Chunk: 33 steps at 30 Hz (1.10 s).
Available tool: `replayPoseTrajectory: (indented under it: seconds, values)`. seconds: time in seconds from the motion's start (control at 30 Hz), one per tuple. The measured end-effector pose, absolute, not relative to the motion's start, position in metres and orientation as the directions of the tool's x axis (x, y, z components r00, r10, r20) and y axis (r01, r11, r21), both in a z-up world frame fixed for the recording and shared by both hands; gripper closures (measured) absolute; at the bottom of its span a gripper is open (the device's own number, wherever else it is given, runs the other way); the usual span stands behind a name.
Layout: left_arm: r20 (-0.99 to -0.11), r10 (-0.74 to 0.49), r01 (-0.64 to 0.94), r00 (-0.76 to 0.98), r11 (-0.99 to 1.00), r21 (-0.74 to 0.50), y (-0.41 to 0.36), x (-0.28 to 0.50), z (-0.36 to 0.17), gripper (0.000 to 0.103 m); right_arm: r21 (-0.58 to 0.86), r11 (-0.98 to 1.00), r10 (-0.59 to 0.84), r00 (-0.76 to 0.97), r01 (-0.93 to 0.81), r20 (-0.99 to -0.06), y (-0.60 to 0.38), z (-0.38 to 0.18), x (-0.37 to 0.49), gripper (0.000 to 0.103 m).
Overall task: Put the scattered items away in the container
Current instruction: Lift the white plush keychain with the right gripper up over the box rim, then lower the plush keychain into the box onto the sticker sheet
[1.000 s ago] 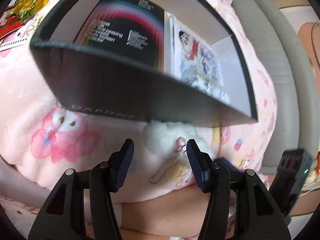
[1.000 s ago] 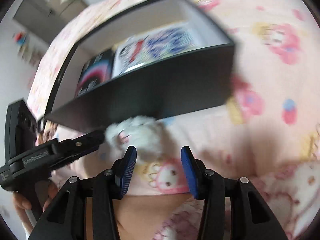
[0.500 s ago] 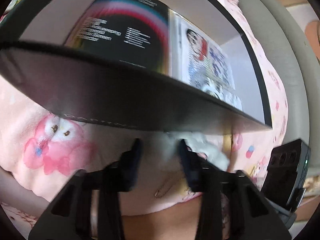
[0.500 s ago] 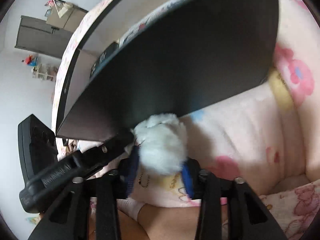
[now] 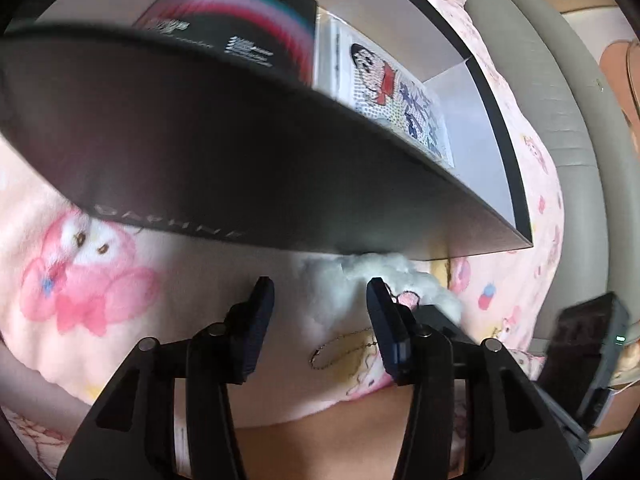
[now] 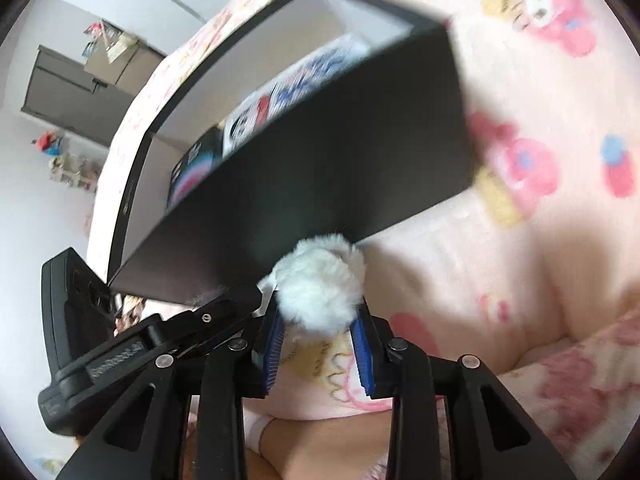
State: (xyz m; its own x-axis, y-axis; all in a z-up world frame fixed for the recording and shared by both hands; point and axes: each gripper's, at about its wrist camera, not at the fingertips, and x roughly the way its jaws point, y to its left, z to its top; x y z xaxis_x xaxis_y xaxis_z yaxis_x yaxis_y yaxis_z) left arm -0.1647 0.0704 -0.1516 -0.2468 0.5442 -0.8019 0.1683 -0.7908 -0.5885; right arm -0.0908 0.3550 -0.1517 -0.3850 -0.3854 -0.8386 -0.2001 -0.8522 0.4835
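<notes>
A black box (image 5: 224,168) with a white inside stands on the pink blanket and holds a dark printed packet (image 5: 240,32) and a cartoon card pack (image 5: 400,96). A white fluffy plush (image 6: 320,284) with a ball chain (image 5: 340,344) lies against the box's near wall (image 6: 320,168). My right gripper (image 6: 318,320) is shut on the plush, its blue pads (image 6: 362,344) pressed into the fur. My left gripper (image 5: 320,300) is open just left of the plush (image 5: 376,276), its right finger touching the fur.
The pink cartoon blanket (image 5: 80,288) covers the surface around the box (image 6: 540,220). A grey padded headboard (image 5: 560,100) runs along the right in the left wrist view. A room with a grey cabinet (image 6: 76,92) shows at the left in the right wrist view.
My right gripper moved forward and closed on the white plush. My left gripper came closer to the box wall and stayed open beside the plush.
</notes>
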Motion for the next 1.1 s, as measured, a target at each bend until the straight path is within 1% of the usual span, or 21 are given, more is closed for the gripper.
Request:
replayPoseTrajectory:
  seconds: [0.03, 0.1, 0.2, 0.27, 0.33, 0.43, 0.5, 0.53, 0.57, 0.67, 0.73, 0.83, 0.93, 1.03, 1.1]
  values:
    - [-0.801, 0.543, 0.162, -0.252, -0.792, -0.588, 0.073, -0.165, -0.152, 0.055, 0.435, -0.876, -0.328, -0.407, -0.208, -0.853, 0.355, -0.144, -0.087, 0.066]
    - [-0.806, 0.528, 0.163, -0.268, -0.8, -0.578, 0.074, -0.167, -0.152, 0.055, 0.37, -0.905, -0.259, -0.42, -0.209, -0.87, 0.353, -0.141, -0.088, 0.058]
    - [-0.811, 0.506, 0.162, -0.296, -0.81, -0.564, 0.079, -0.169, -0.154, 0.055, 0.345, -0.913, -0.242, -0.389, -0.218, -0.889, 0.353, -0.146, -0.09, 0.058]
    - [-0.809, 0.515, 0.139, -0.285, -0.813, -0.566, 0.084, -0.17, -0.154, 0.055, 0.319, -0.922, -0.217, -0.389, -0.221, -0.896, 0.353, -0.148, -0.09, 0.065]
    - [-0.803, 0.535, 0.13, -0.261, -0.805, -0.579, 0.085, -0.171, -0.158, 0.055, 0.327, -0.923, -0.24, -0.361, -0.201, -0.901, 0.351, -0.156, -0.097, 0.074]
    - [-0.809, 0.537, 0.159, -0.238, -0.8, -0.578, 0.081, -0.176, -0.167, 0.053, 0.366, -0.912, -0.302, -0.3, -0.187, -0.905, 0.353, -0.167, -0.111, 0.076]
    - [-0.808, 0.541, 0.158, -0.232, -0.799, -0.58, 0.078, -0.178, -0.168, 0.056, 0.373, -0.91, -0.315, -0.287, -0.179, -0.905, 0.35, -0.17, -0.113, 0.076]
    - [-0.802, 0.553, 0.152, -0.224, -0.793, -0.59, 0.077, -0.179, -0.168, 0.062, 0.379, -0.909, -0.324, -0.281, -0.172, -0.903, 0.348, -0.171, -0.113, 0.076]
    - [-0.796, 0.566, 0.147, -0.217, -0.787, -0.599, 0.076, -0.179, -0.168, 0.064, 0.385, -0.908, -0.332, -0.278, -0.165, -0.902, 0.346, -0.171, -0.112, 0.076]
    - [-0.789, 0.57, 0.122, -0.231, -0.787, -0.604, 0.071, -0.178, -0.161, 0.068, 0.401, -0.906, -0.345, -0.311, -0.135, -0.885, 0.34, -0.166, -0.106, 0.075]
    - [-0.782, 0.558, 0.083, -0.279, -0.797, -0.599, 0.066, -0.174, -0.144, 0.069, 0.417, -0.901, -0.354, -0.35, -0.121, -0.867, 0.338, -0.158, -0.1, 0.078]
    - [-0.762, 0.553, 0.025, -0.338, -0.803, -0.595, 0.058, -0.163, -0.116, 0.069, 0.458, -0.884, -0.384, -0.417, -0.091, -0.824, 0.34, -0.137, -0.086, 0.078]
    - [-0.72, 0.584, -0.02, -0.374, -0.781, -0.624, 0.05, -0.16, -0.083, 0.07, 0.484, -0.873, -0.402, -0.473, -0.06, -0.784, 0.34, -0.105, -0.085, 0.079]
    - [-0.676, 0.608, -0.076, -0.416, -0.764, -0.64, 0.043, -0.173, -0.045, 0.07, 0.478, -0.878, -0.397, -0.546, -0.007, -0.738, 0.346, -0.06, -0.111, 0.079]
    - [-0.664, 0.614, -0.107, -0.426, -0.763, -0.637, 0.031, -0.204, -0.022, 0.07, 0.448, -0.893, -0.382, -0.586, 0.036, -0.714, 0.344, -0.034, -0.118, 0.079]
